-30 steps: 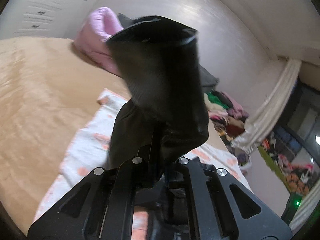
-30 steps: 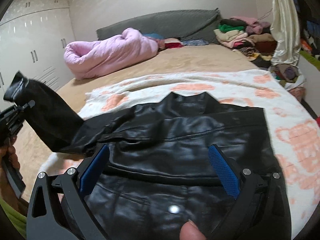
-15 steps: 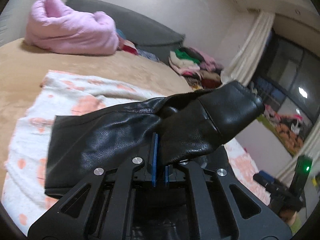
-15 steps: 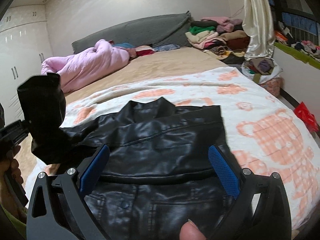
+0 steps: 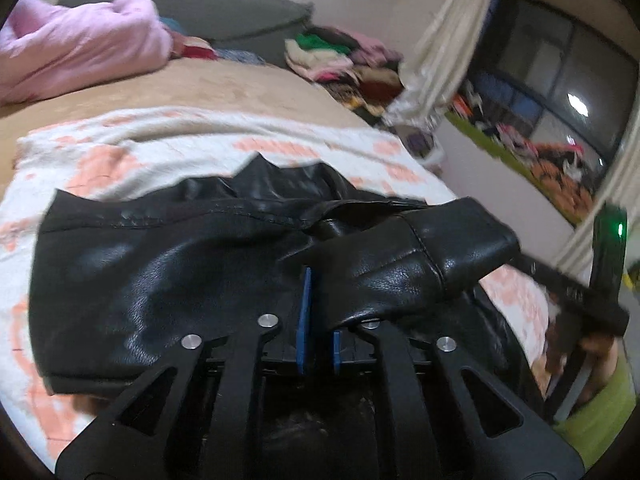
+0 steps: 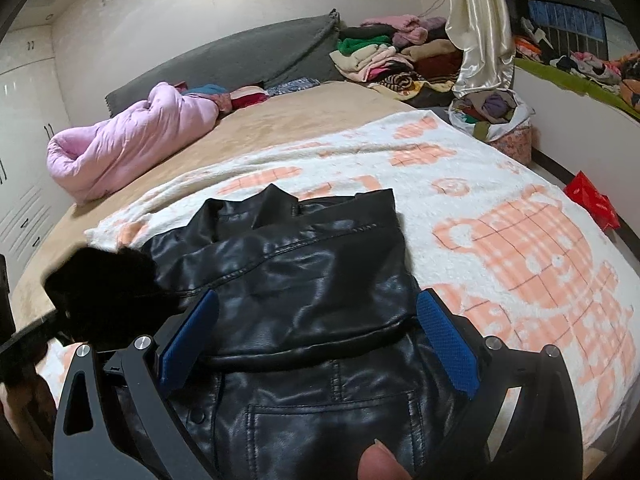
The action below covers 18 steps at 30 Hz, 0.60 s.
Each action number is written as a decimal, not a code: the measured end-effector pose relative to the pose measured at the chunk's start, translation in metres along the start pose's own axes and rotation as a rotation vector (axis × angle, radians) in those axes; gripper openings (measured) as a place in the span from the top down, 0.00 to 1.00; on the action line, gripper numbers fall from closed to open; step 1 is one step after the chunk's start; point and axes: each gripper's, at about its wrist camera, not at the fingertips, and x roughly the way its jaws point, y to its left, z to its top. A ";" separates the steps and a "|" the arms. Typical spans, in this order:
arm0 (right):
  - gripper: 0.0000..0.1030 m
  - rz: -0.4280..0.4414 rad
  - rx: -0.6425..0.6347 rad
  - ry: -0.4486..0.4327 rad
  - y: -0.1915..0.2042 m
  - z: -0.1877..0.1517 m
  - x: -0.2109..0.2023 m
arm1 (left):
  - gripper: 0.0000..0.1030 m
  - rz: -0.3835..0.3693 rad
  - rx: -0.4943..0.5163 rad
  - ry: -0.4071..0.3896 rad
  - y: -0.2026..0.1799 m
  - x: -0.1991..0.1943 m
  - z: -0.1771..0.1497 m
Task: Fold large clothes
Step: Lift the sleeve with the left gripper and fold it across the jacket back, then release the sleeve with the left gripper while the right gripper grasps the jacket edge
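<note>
A black leather jacket lies front up on a white and orange blanket on the bed. My left gripper holds the jacket's sleeve between its blue pads. The sleeve is laid across the jacket body, its cuff pointing right. The jaws are just opening, with the leather still between them. In the right wrist view the cuff is a blurred dark shape at the left. My right gripper hovers open over the jacket's lower front, its wide jaws empty and a thumb showing below.
A rolled pink quilt and a grey headboard cushion lie at the far end of the bed. Piled clothes and a curtain stand at the back right. A red bag lies off the bed's right edge.
The left gripper has swung the sleeve from out at the left, across and down onto the jacket body. The right gripper has shifted along the jacket's lower front, still open.
</note>
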 end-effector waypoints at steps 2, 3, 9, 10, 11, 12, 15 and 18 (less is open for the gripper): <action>0.04 -0.004 0.005 0.001 -0.002 0.000 0.002 | 0.95 -0.015 0.014 0.032 -0.003 0.011 -0.006; 0.04 -0.003 0.012 0.005 -0.004 0.000 0.003 | 0.95 -0.025 0.008 0.043 -0.004 0.014 -0.009; 0.04 0.028 0.060 0.034 -0.014 -0.001 0.004 | 0.92 -0.038 0.006 0.074 -0.007 0.025 -0.018; 0.04 0.033 0.066 0.037 -0.014 -0.001 0.003 | 0.89 -0.040 0.013 0.077 -0.008 0.025 -0.019; 0.04 0.042 0.078 0.045 -0.016 -0.001 0.004 | 0.87 -0.039 0.021 0.081 -0.011 0.025 -0.019; 0.04 0.056 0.089 0.050 -0.017 -0.001 0.005 | 0.86 -0.024 0.042 0.088 -0.013 0.026 -0.021; 0.04 0.116 0.132 0.073 -0.020 0.000 0.009 | 0.83 0.001 0.082 0.105 -0.021 0.031 -0.024; 0.04 0.213 0.202 0.120 -0.021 0.000 0.016 | 0.76 0.021 0.120 0.116 -0.028 0.033 -0.026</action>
